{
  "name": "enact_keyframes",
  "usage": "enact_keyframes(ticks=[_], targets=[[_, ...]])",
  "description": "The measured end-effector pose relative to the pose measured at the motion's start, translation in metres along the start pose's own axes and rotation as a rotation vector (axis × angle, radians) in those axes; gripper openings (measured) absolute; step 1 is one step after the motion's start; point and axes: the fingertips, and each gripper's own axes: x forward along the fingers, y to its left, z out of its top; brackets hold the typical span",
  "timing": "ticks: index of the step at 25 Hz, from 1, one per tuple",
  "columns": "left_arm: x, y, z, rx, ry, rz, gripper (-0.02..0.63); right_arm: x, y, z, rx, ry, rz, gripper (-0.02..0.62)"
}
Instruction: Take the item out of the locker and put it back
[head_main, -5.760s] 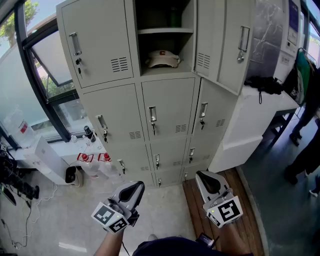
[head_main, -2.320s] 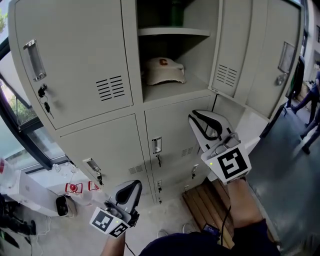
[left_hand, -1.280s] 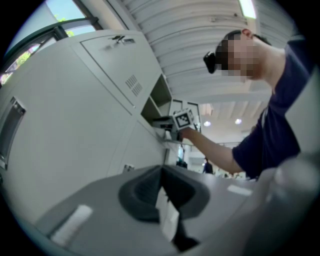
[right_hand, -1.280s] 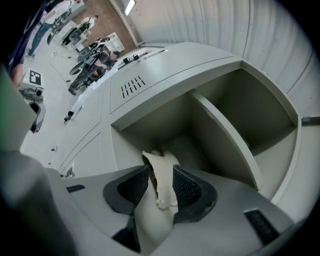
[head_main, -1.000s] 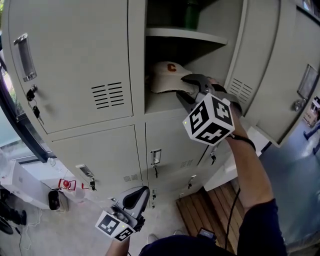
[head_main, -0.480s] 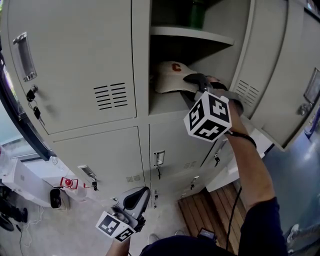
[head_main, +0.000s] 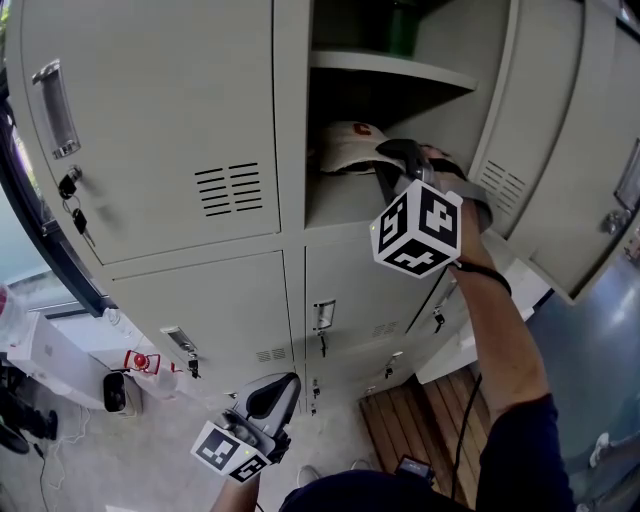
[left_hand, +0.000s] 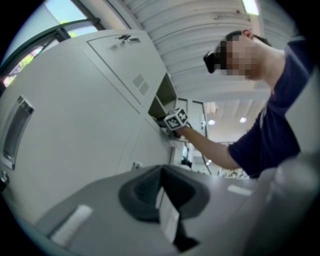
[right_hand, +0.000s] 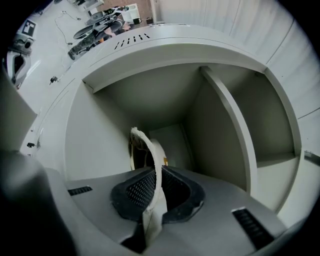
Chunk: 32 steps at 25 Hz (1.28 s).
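A white cap (head_main: 348, 146) with a red letter lies on the floor of the open locker compartment (head_main: 335, 203). My right gripper (head_main: 388, 162) reaches level into that compartment. Its jaws have just been closing and now pinch the cap's brim (right_hand: 152, 150), which stands on edge between the pads of the right gripper (right_hand: 153, 192). My left gripper (head_main: 278, 384) hangs low in front of the lower lockers, jaws together with nothing in them. In the left gripper view, the left gripper (left_hand: 162, 197) points up along the locker front toward the right gripper's marker cube (left_hand: 175, 119).
The locker's open door (head_main: 565, 140) stands at the right of my arm. A shelf (head_main: 395, 70) with a green thing (head_main: 402, 22) on it caps the compartment. Closed doors with handles and keys (head_main: 72, 192) lie left and below. Wooden slats (head_main: 410, 425) and bottles (head_main: 140, 360) are on the floor.
The right gripper's jaws went from wide open around the cap's brim to closed on it, and the hand shifted slightly. The left gripper stayed in place.
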Motion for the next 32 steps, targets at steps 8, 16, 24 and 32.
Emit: enact_keyframes(ticks=[8, 16, 24, 32], targets=[[-0.006, -0.003, 0.004, 0.012, 0.005, 0.002, 0.003, -0.015, -0.02, 0.004, -0.002, -0.027, -0.117, 0.02], [-0.014, -0.009, 0.008, 0.024, 0.012, -0.014, 0.003, -0.045, -0.039, 0.013, 0.022, -0.049, -0.187, 0.02], [-0.029, -0.011, 0.015, 0.036, 0.023, -0.051, 0.003, -0.073, -0.05, 0.013, 0.051, -0.027, -0.243, 0.02], [-0.038, -0.017, 0.015, 0.032, 0.037, -0.088, 0.003, -0.108, -0.058, 0.022, 0.062, -0.025, -0.293, 0.02]])
